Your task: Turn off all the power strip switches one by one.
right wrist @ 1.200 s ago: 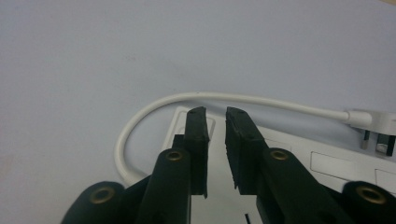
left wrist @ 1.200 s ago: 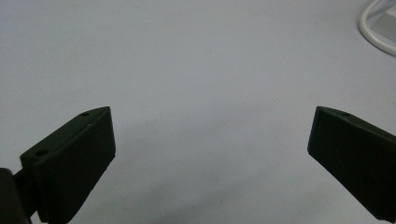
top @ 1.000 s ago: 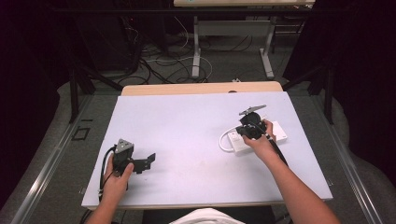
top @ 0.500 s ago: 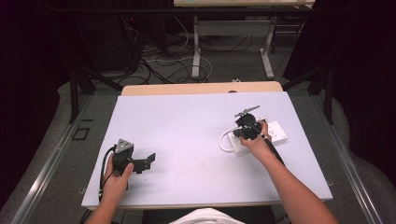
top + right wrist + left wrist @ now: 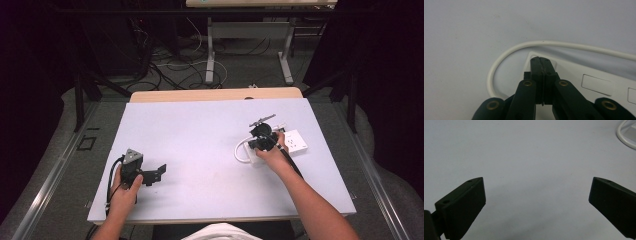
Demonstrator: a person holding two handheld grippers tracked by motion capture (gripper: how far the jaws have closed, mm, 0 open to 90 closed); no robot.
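power strip [image 5: 285,145], white and flat, lies on the right half of the table [image 5: 200,135] in the high view, its white cord [image 5: 241,152] looping off the near-left end. the right tool [image 5: 261,140] is down on the strip's left end, and the left tool [image 5: 150,174] sits well apart near the table's front left.

left gripper view: the left tool [image 5: 536,192] has its jaws spread wide with bare table between them and nothing held; a bit of the cord [image 5: 624,133] curves in at the top right.

right gripper view: the right tool [image 5: 541,61] has its jaws pressed flat together with nothing between them, the tips on or just over the strip's [image 5: 586,75] corner where the cord [image 5: 506,53] bends round.

the strip looks like rigid, smooth plastic, light enough to skid on the table when pushed. best hold would be across its narrow width at the body. the cord is limp and springy, a poor handle that would drag the strip askew.
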